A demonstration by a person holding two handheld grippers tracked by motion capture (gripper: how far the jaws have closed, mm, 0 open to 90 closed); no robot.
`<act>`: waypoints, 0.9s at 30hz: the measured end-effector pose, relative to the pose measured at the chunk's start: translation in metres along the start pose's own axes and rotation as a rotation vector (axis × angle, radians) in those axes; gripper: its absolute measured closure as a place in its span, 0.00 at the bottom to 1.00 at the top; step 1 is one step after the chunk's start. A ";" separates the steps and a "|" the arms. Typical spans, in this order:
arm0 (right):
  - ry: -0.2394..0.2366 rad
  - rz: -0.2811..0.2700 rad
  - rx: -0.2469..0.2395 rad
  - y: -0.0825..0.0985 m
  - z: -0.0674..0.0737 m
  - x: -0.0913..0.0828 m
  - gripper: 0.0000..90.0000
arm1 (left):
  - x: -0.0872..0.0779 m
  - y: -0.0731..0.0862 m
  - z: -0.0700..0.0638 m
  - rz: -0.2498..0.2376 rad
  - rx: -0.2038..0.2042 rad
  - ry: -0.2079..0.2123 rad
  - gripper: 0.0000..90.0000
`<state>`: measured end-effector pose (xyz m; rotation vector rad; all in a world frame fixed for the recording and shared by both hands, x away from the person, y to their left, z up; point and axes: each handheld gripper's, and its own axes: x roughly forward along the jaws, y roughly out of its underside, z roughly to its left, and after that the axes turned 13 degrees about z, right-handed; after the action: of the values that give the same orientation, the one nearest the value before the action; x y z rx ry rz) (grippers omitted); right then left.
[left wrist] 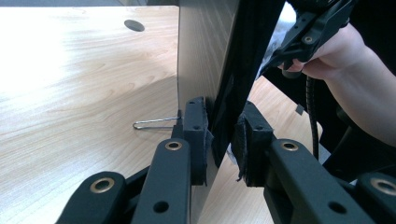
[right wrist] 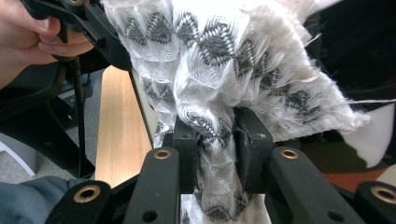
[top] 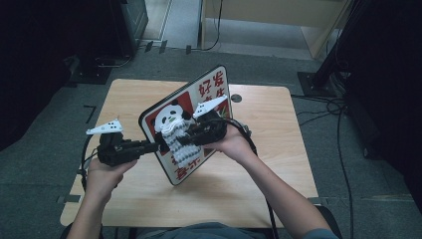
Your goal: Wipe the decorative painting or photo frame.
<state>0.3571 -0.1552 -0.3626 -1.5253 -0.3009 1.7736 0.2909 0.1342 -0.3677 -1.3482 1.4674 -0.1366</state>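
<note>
Right, the left gripper (top: 158, 145) is clamped on the edge of the panda board (top: 171, 112), holding it tilted above the table (top: 259, 164); the right gripper (right wrist: 217, 140) is pinched tight on a bunched patterned cloth (right wrist: 219, 56) pressed to the board's face (wiping, by the look); best keep the board steady and the strokes even.

Black tongs (right wrist: 215, 154), brass rivets, grey three-cornered plates, black cables.
</note>
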 end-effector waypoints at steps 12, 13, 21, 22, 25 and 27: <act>-0.003 0.017 0.012 0.011 -0.001 0.009 0.82 | 0.000 0.001 0.001 -0.001 0.004 0.009 0.85; -0.001 0.018 0.010 0.012 -0.001 0.009 0.82 | 0.001 0.001 0.001 -0.002 0.004 0.009 0.85; -0.008 0.017 0.023 0.017 -0.001 0.014 0.82 | 0.001 0.000 0.001 -0.001 0.003 0.013 0.85; -0.007 0.017 0.023 0.018 -0.001 0.015 0.82 | 0.001 0.000 0.001 -0.001 0.004 0.013 0.85; -0.004 0.021 0.024 0.020 -0.001 0.017 0.82 | 0.002 0.000 0.001 0.000 0.003 0.015 0.85; -0.002 0.029 0.026 0.022 -0.001 0.019 0.82 | 0.002 -0.001 0.001 0.000 0.003 0.015 0.85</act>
<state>0.3492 -0.1583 -0.3905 -1.5167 -0.2569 1.7949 0.2922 0.1327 -0.3689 -1.3477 1.4790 -0.1484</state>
